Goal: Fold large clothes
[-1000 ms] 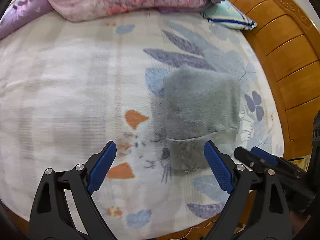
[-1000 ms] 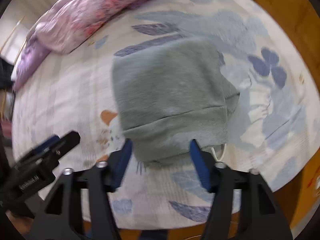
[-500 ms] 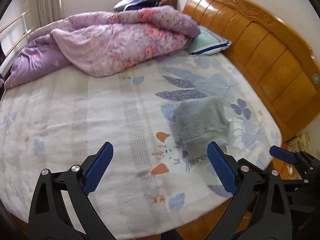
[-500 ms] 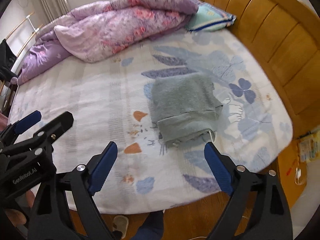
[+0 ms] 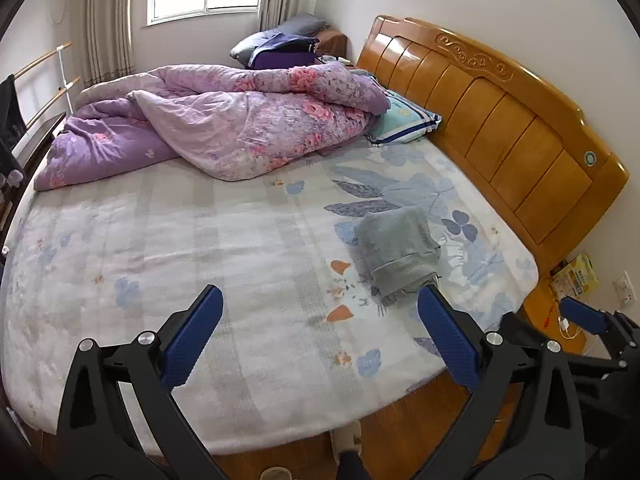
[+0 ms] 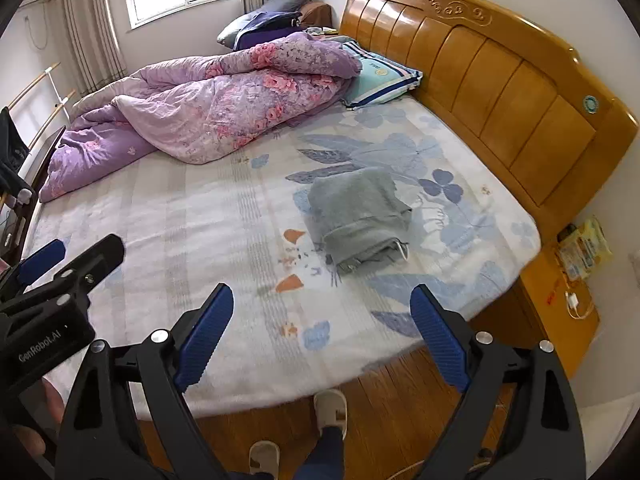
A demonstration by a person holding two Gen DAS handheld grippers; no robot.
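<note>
A grey garment (image 5: 396,252) lies folded into a thick rectangle on the right part of the floral bed sheet (image 5: 200,248), near the headboard. My left gripper (image 5: 318,294) hangs well above and short of the bed's near edge, its jaws opening with nothing between them. In the right wrist view the same folded garment (image 6: 356,212) rests apart from my right gripper (image 6: 320,292), which stands open and holds nothing. Each gripper shows at the edge of the other's view.
A crumpled purple floral quilt (image 5: 224,128) and a striped pillow (image 5: 404,124) fill the far side of the bed. The wooden headboard (image 5: 500,120) runs along the right. A nightstand (image 6: 560,304) stands at the bed's corner. A person's slippered feet (image 6: 328,408) stand on the wooden floor.
Both grippers have drawn back and upward from the folded grey garment, so the whole bed now shows. The right jaws have spread wider. The garment stays where it lay.
</note>
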